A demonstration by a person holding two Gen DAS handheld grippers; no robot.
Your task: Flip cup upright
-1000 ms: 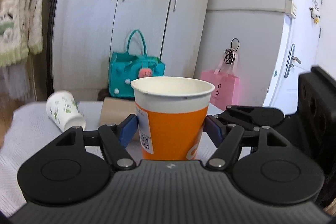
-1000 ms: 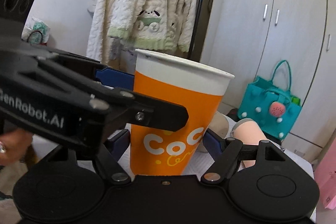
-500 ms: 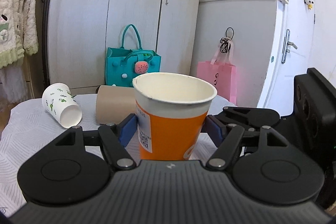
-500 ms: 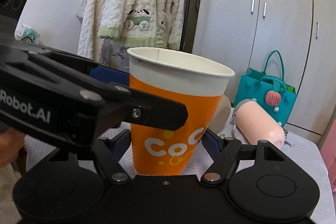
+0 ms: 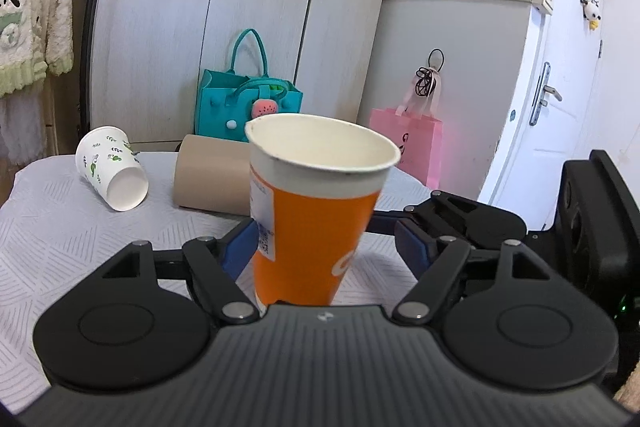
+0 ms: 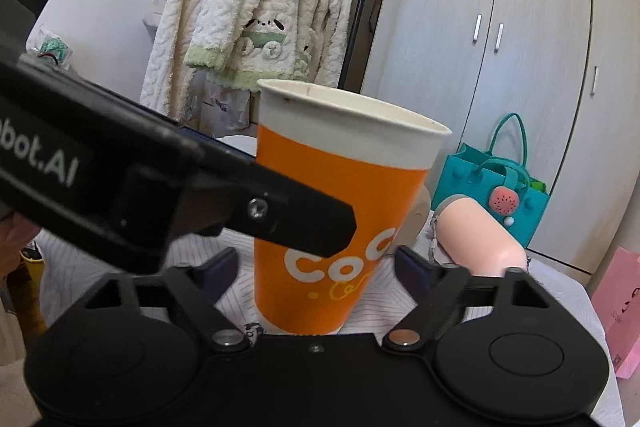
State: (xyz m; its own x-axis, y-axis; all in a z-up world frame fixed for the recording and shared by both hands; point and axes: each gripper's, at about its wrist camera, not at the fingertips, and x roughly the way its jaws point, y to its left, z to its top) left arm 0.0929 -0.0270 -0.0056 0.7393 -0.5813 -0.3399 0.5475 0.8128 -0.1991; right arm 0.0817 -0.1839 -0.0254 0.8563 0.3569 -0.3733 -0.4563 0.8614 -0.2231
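Note:
An orange paper cup with a white rim [image 5: 316, 223] stands mouth up on the white cloth-covered table [image 5: 60, 219], leaning slightly. It sits between the blue pads of my left gripper [image 5: 326, 241], whose jaws are apart with gaps on both sides. In the right wrist view the same cup [image 6: 340, 227] stands between the pads of my right gripper [image 6: 316, 267], also open and not touching. The left gripper's black arm [image 6: 160, 183] crosses in front of the cup there.
A white cup with green print [image 5: 112, 173] and a tan cup [image 5: 212, 179] lie on their sides at the table's far end. A pink cup [image 6: 478, 239] lies on its side. A teal bag [image 5: 248, 103] and pink bag [image 5: 408, 143] stand behind.
Both grippers' jaws have opened away from the orange cup. The views tilted down and the cup now rests on the table, leaning a little.

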